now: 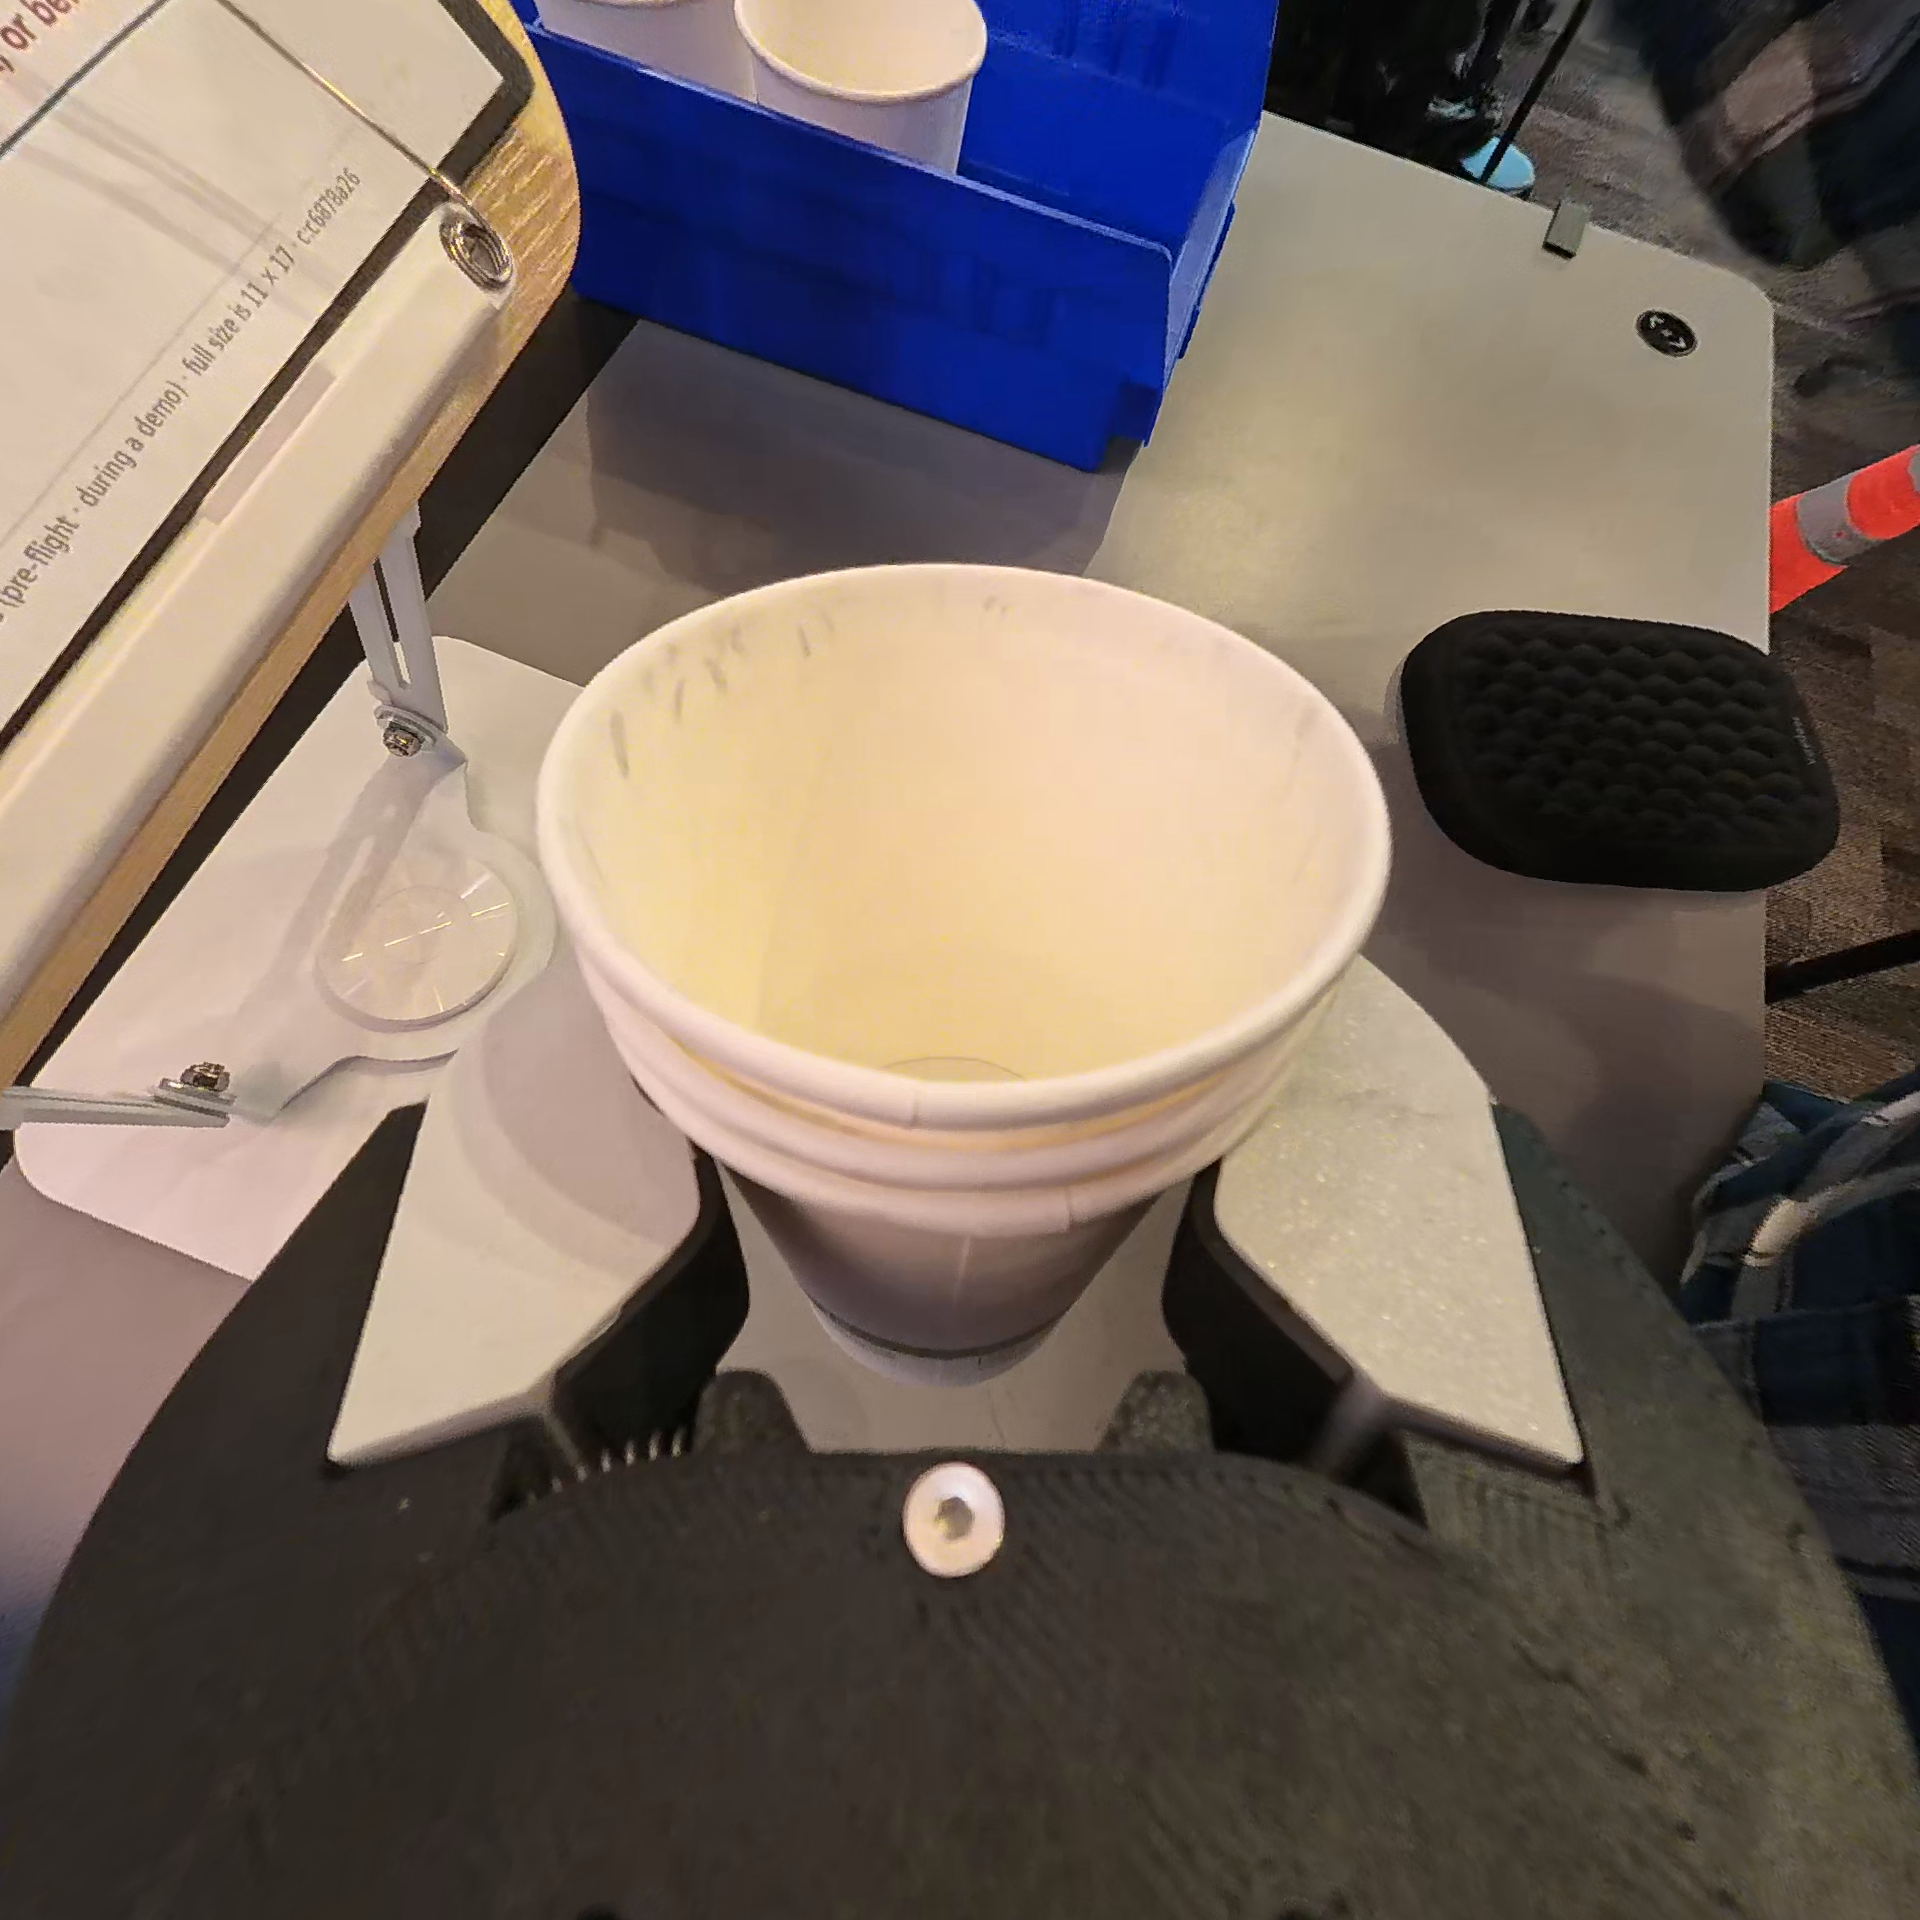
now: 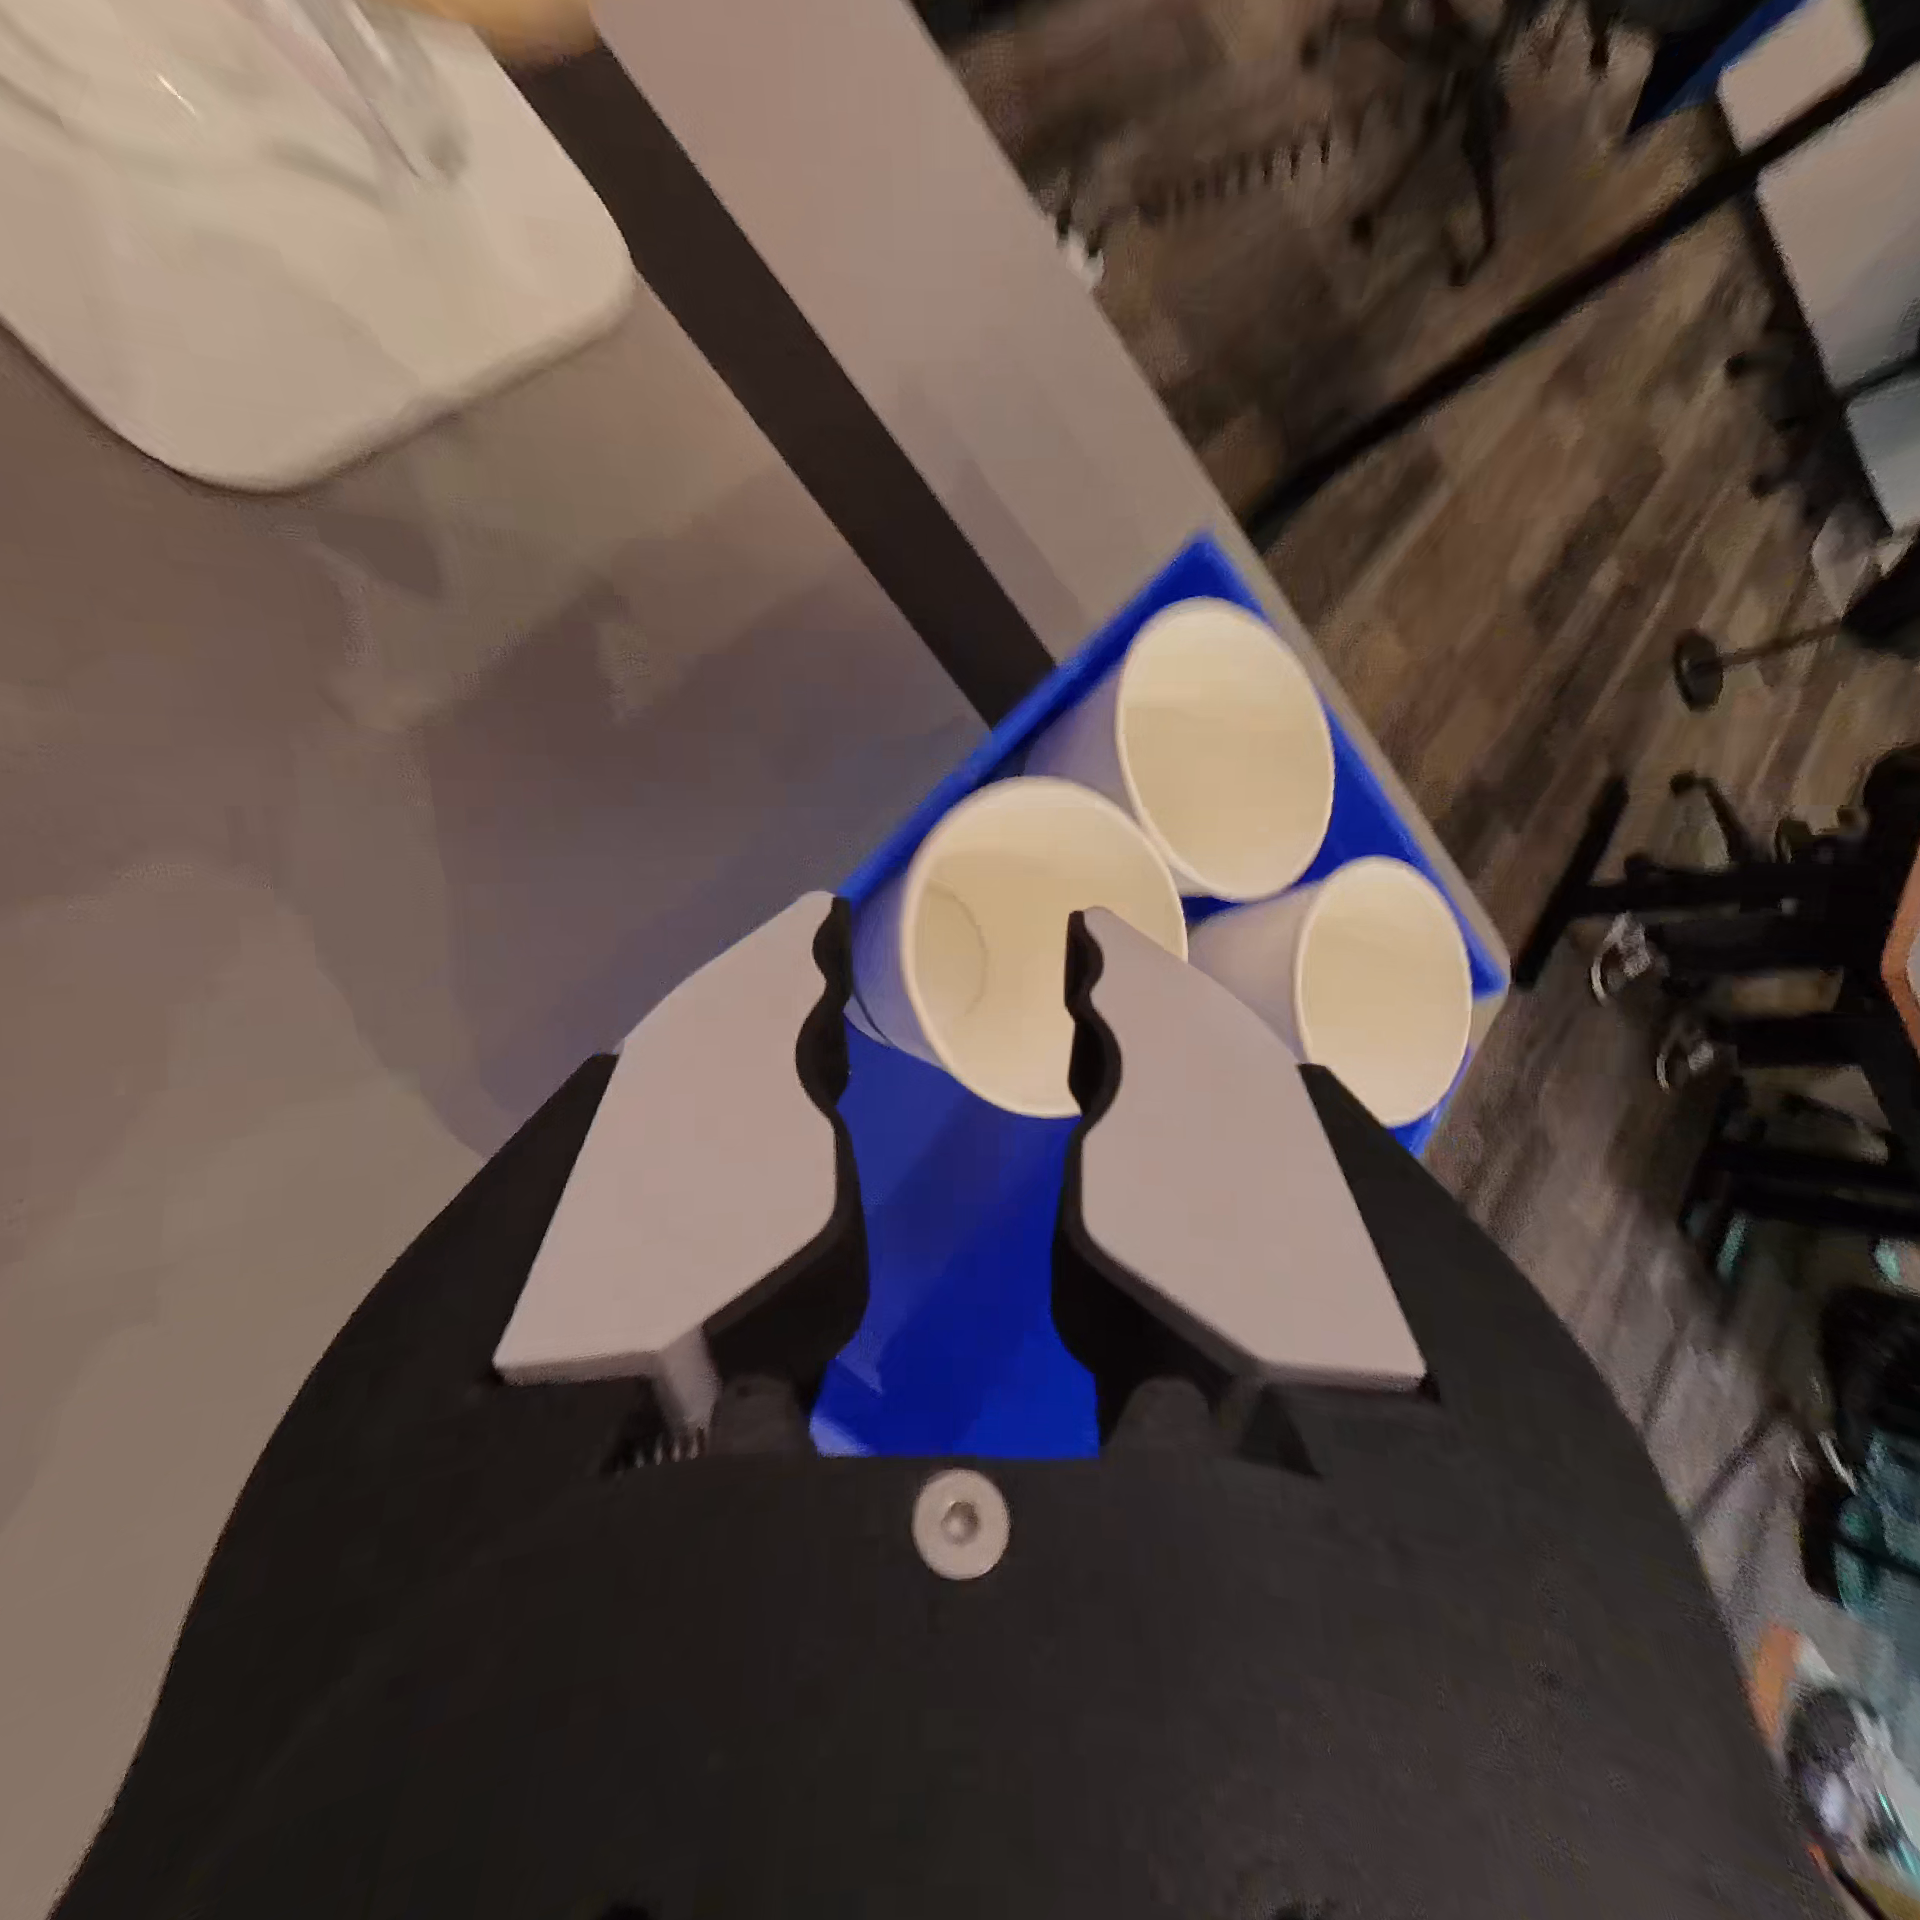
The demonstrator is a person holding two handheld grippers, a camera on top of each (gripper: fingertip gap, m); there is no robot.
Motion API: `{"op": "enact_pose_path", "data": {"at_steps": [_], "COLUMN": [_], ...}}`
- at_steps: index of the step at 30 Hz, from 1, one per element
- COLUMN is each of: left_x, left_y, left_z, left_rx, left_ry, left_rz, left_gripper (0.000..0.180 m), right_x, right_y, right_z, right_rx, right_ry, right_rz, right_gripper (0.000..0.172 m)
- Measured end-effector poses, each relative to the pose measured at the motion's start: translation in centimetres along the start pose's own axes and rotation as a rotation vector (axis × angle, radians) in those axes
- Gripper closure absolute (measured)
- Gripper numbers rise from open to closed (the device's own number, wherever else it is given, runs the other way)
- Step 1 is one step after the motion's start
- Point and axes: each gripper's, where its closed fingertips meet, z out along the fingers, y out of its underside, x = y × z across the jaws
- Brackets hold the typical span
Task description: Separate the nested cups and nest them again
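A stack of nested white paper cups [image 1: 966, 831] stands upright on the grey table [image 1: 1351, 468], with several rims showing. My left gripper [image 1: 956, 1195] is wide open around its lower body. The pads [image 1: 727, 1278] sit beside the cup wall without pressing, and the fingertips are hidden under the rims. In the right wrist view my right gripper [image 2: 956, 920] is open over a blue bin [image 2: 935, 1247] holding three single white cups. The nearest cup [image 2: 997, 883] has its wall between my fingers, not gripped. The other two cups [image 2: 1226, 748] [image 2: 1382, 997] stand behind it. The bin [image 1: 883, 260] also shows in the left wrist view.
A framed printed sheet [image 1: 208, 312] on a white stand [image 1: 416, 935] rises at the left. A black textured pad [image 1: 1610, 748] lies at the right near the table edge. An orange cone [image 1: 1849, 520] and chair legs stand on the floor beyond. The left gripper's tips are roughly 30 cm from the right gripper's.
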Motion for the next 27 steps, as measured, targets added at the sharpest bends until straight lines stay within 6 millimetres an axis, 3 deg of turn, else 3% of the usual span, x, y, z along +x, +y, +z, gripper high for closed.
{"op": "enact_pose_path", "data": {"at_steps": [2, 5, 7, 10, 12, 18, 27], "left_x": [0.0, -0.1, -0.1, -0.3, -0.1, 0.3, 0.2], "left_y": [-0.1, -0.4, -0.7, -0.8, -1.1, -0.8, -0.3], "left_z": [0.0, 0.0, 0.1, 0.1, -0.2, -1.2, -1.2], "left_rx": [-0.004, -0.010, -0.019, -0.056, -0.061, -0.071, -0.082], "left_ry": [-0.001, -0.012, -0.026, -0.073, -0.089, -0.115, -0.136], "left_rz": [0.001, 0.006, 0.020, 0.059, 0.083, 0.098, 0.105], "left_gripper": [0.078, 0.078, 0.078, 0.078, 0.078, 0.078, 0.078], "right_x": [-2.8, -9.7, -14.6, -20.6, -22.9, -25.9, -26.9], "right_y": [-4.1, -11.1, -14.5, -17.9, -19.0, -20.0, -20.0], "right_z": [-2.9, -7.1, -9.3, -11.1, -11.1, -10.0, -8.8], "right_rx": [0.120, 0.342, 0.445, 0.534, 0.543, 0.527, 0.485], "right_ry": [-0.085, -0.287, -0.422, -0.582, -0.605, -0.657, -0.682], "right_rz": [-0.022, -0.095, -0.148, -0.183, -0.202, -0.190, -0.158], "right_gripper": [0.137, 0.149, 0.149, 0.153, 0.155, 0.158, 0.164]}}
